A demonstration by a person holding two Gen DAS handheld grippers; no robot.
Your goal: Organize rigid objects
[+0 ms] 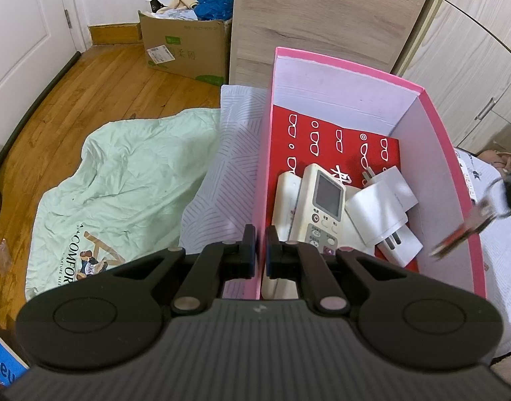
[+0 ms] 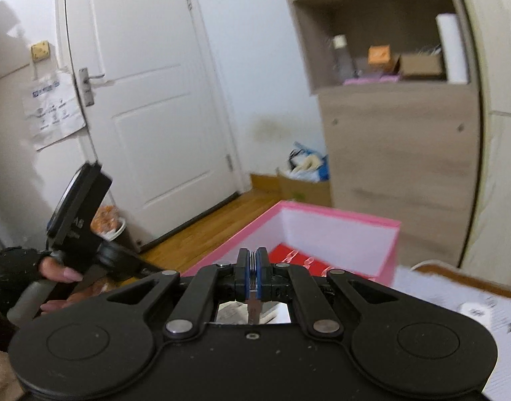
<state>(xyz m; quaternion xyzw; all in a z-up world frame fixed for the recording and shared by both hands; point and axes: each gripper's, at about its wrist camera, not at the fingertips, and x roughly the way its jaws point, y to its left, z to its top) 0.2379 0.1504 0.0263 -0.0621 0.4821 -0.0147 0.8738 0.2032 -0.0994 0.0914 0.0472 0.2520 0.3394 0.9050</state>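
Your left gripper (image 1: 260,250) is clamped on the pink box (image 1: 449,153) wall. Your right gripper (image 2: 252,274) pinches keys (image 2: 253,267) above its open interior; remote (image 1: 320,207) and plugs (image 1: 385,214) crowd the near end.

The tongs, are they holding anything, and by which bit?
The left tongs pinch the pink box by its near side wall. The right tongs squeeze something thin and metal, maybe keys, by its edge.

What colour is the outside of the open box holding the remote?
Pink outside, white inside; the box shows best in the left wrist view.
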